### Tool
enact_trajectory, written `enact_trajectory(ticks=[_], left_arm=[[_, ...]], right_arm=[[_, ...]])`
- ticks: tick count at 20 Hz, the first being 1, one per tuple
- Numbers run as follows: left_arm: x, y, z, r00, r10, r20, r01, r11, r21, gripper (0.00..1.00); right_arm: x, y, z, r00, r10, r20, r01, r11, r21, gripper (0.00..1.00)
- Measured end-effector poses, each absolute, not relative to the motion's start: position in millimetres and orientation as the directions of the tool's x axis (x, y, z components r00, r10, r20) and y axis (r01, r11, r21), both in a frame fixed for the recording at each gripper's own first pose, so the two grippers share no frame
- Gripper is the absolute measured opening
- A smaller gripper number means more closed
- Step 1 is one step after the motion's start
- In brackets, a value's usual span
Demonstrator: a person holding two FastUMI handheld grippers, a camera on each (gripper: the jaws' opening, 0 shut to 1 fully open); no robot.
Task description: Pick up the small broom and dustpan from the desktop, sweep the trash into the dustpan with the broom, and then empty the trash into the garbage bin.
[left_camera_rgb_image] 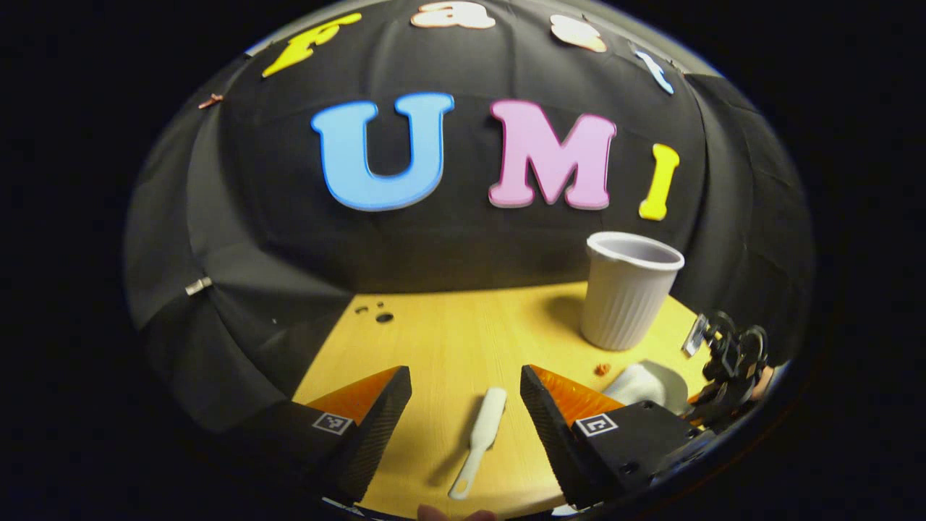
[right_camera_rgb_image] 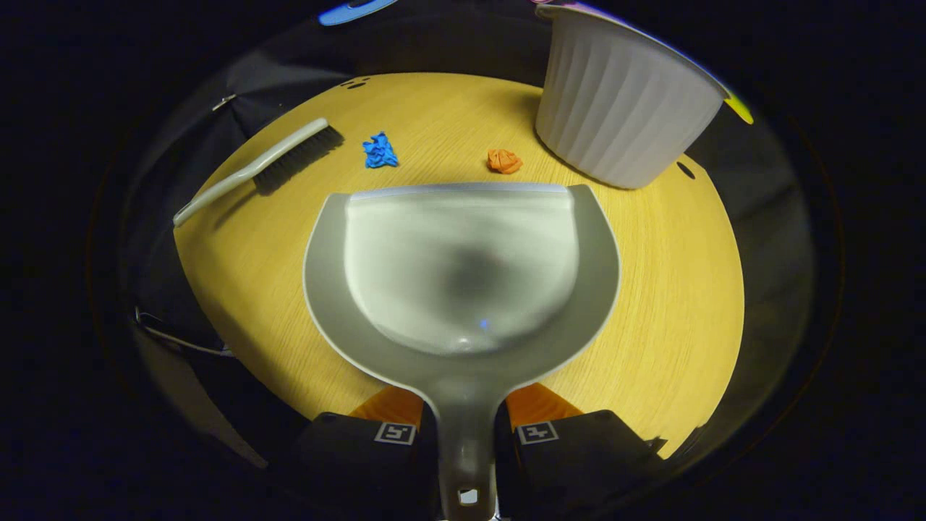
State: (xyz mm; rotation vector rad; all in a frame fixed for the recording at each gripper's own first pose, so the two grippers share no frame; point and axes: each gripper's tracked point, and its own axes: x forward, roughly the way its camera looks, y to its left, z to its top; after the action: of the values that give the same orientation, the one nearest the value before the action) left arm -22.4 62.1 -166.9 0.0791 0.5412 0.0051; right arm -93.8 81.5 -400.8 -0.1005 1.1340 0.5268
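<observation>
Right gripper (right_camera_rgb_image: 463, 427) closed on dustpan (right_camera_rgb_image: 463, 268) handle, left gripper (left_camera_rgb_image: 466, 405) wide open – holding nothing – above broom (left_camera_rgb_image: 479, 441), bin (right_camera_rgb_image: 622, 108) near.

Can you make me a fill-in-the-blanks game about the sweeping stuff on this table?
1. The right claw is shut on the handle of the ____.
2. The broom lies on the table between the fingers of the open ____ claw.
3. Two paper scraps lie ahead of the dustpan: one orange, one ____.

Missing words: dustpan; left; blue
</observation>
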Motion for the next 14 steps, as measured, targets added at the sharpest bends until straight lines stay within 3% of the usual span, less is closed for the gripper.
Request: enact_trajectory(ticks=[2, 5, 11, 14], left_arm=[[-35.3, 56.7, -214.8, 0.747, -0.048, -0.663, 0.093, 0.995, 0.033, 0.96], [-46.9, 68.6, -273.6, 0.573, -0.056, -0.818, 0.102, 0.995, 0.003, 0.96], [-47.1, 78.2, -344.0, 0.357, -0.067, -0.932, 0.064, 0.997, -0.047, 0.92], [-42.3, 81.0, -366.0, 0.3, -0.042, -0.953, 0.079, 0.997, -0.019, 0.88]], right_arm=[[-96.3, 83.6, -385.4, 0.341, 0.366, -0.866, -0.451, 0.872, 0.191, 0.39], [-104.6, 80.8, -370.8, 0.368, 0.38, -0.849, -0.428, 0.88, 0.209, 0.32], [-129.9, 63.6, -374.1, 0.353, 0.355, -0.865, -0.406, 0.892, 0.201, 0.39], [-136.0, 57.5, -376.0, 0.347, 0.348, -0.871, -0.385, 0.9, 0.206, 0.35]])
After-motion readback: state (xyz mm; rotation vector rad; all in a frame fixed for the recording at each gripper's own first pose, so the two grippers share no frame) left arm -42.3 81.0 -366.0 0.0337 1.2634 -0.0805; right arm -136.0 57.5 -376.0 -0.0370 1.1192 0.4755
